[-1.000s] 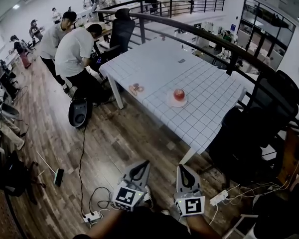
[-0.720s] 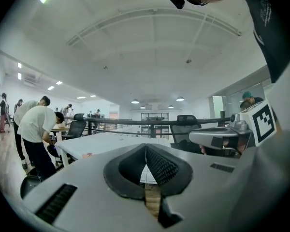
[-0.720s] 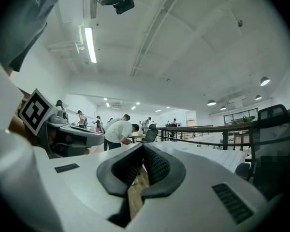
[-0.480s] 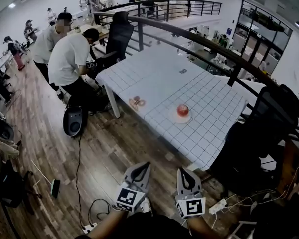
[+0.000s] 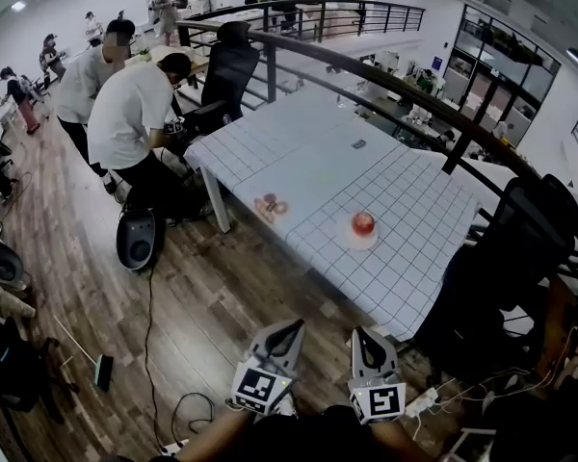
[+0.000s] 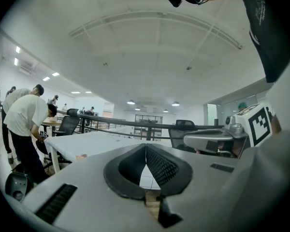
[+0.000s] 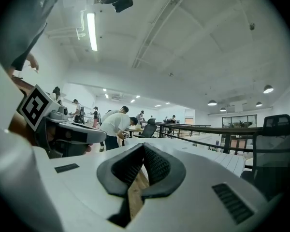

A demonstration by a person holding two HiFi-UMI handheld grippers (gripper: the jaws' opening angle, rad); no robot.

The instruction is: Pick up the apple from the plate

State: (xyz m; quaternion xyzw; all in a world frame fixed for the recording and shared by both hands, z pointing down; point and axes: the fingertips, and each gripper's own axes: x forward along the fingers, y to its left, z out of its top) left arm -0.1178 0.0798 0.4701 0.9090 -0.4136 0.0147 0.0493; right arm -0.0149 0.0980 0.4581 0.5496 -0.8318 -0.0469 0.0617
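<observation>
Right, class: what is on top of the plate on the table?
A red apple sits on the white plate, which lies on the gridded table. The plate's middle is covered by the apple, so nothing under it shows.

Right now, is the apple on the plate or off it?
On it: the apple rests on the white plate on the table.

the white, grid-lined table stands on the wooden floor, well ahead of the left gripper and right gripper. on it lie a plate beyond the right gripper, a small pinkish thing beyond the left, and a small dark item farthest off.
</observation>
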